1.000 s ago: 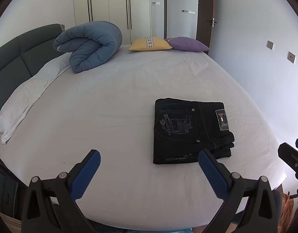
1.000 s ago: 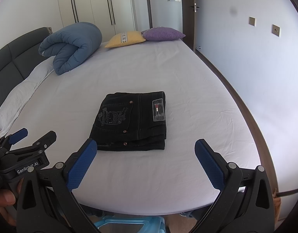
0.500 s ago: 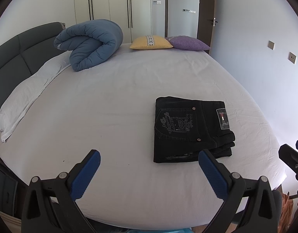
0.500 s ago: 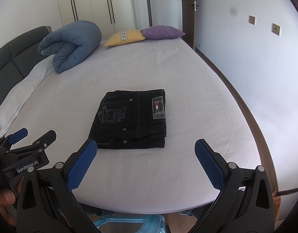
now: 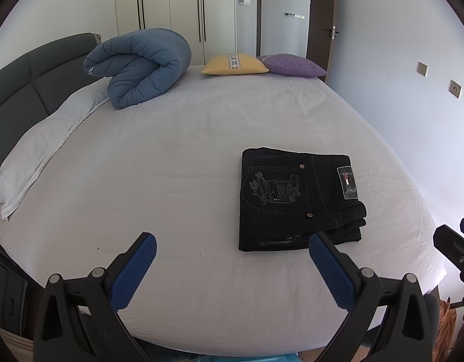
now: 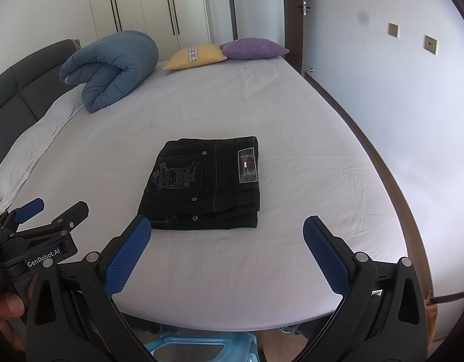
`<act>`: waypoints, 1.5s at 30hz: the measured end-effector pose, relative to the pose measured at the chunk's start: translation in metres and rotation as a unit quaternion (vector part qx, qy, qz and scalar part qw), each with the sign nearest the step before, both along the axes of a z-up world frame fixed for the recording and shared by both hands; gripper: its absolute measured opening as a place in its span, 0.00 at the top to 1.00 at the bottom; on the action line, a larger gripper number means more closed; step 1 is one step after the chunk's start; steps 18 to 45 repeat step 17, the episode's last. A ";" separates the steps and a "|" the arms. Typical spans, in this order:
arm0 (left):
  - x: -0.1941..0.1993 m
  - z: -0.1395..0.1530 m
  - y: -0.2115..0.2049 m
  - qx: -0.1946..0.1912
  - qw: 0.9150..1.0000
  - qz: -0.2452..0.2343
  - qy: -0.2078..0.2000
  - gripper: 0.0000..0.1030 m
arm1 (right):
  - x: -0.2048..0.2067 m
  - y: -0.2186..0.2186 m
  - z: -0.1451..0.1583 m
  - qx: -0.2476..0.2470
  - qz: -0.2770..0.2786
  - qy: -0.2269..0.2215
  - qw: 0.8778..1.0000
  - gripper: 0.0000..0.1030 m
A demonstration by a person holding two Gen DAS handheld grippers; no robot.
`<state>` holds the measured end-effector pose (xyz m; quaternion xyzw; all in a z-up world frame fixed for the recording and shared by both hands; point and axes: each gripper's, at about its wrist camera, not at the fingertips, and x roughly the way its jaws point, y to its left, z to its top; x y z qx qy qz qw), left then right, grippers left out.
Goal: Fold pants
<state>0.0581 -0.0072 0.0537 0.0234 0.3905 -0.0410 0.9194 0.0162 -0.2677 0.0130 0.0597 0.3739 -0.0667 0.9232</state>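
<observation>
Black pants (image 5: 295, 199) lie folded into a compact rectangle on the white bed sheet, back pocket and label facing up; they also show in the right wrist view (image 6: 204, 184). My left gripper (image 5: 232, 268) is open and empty, held above the bed's near edge, short of the pants' near left. My right gripper (image 6: 227, 253) is open and empty, just in front of the pants. The left gripper shows in the right wrist view (image 6: 47, 214) at the left edge. The right gripper (image 5: 455, 241) shows at the right edge of the left wrist view.
A rolled blue duvet (image 5: 141, 66), a yellow pillow (image 5: 235, 65) and a purple pillow (image 5: 292, 65) lie at the far end of the bed. A white pillow (image 5: 41, 147) lies along the dark headboard (image 5: 23, 90) on the left. A blue stool (image 6: 198, 347) stands below the near edge.
Both grippers have drawn back and risen slightly from the pants; the pants lie still and both grippers stay open.
</observation>
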 end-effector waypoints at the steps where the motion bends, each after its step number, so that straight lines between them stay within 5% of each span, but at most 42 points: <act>1: 0.000 -0.001 0.000 0.000 1.000 0.000 0.000 0.00 | 0.000 0.000 0.000 0.000 -0.001 0.001 1.000 0.00; 45: -0.002 -0.004 0.005 -0.001 1.000 0.002 0.001 0.00 | -0.006 0.004 -0.011 0.001 0.001 0.005 1.000 0.00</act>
